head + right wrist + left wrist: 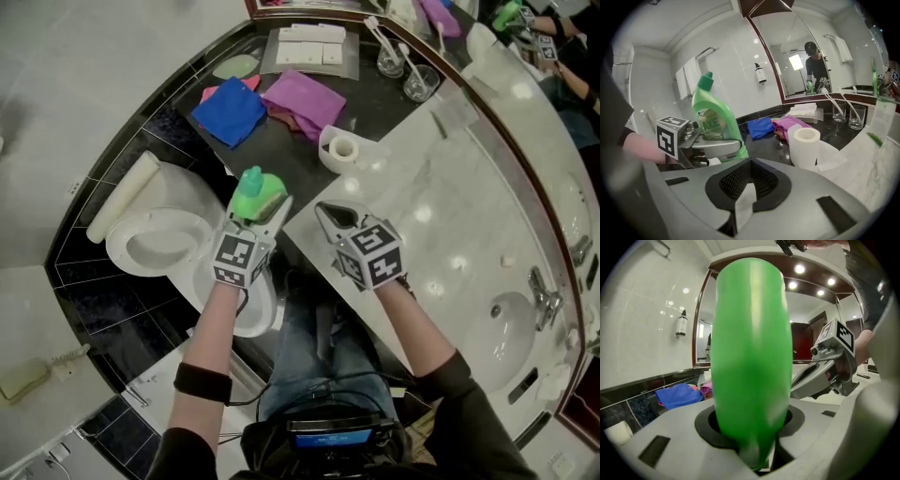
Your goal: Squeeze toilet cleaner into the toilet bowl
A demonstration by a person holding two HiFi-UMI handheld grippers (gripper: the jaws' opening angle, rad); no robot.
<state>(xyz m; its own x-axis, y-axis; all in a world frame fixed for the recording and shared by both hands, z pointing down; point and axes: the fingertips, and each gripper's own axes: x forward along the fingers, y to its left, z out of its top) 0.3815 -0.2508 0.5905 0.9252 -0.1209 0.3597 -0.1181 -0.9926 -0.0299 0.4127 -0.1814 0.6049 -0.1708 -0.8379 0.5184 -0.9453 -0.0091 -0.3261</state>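
Marble counter (pixel 450 216) fills the right half of the head view, with the dark ledge running along the top. The toilet (pixel 114 251) is at middle left, lid up and bowl open, nothing in it that I can see. The toilet cleaner bottle (pixel 255 194) is green and upright, at centre frame just right of the bowl and not over it yet. My left gripper (pixel 259 210) is clamped on the bottle's body, jaws part way apart around it, so the grip looks firm. My right gripper (pixel 328 214) has its jaws fully together with nothing in them, and hangs just right of the bottle over the counter edge. The cap (pixel 708 79) looks on in the right gripper view, but I can't tell if it is loosened. To do this well, I'd say get the cap off first with the free right gripper, then swing the bottle left over the bowl. Tip the angled neck down under the rim before squeezing. Squeeze slowly, as too hard a pinch could spurt cleaner or let the plastic slip. The paper roll (pixel 342 148) and the cloths are well clear.
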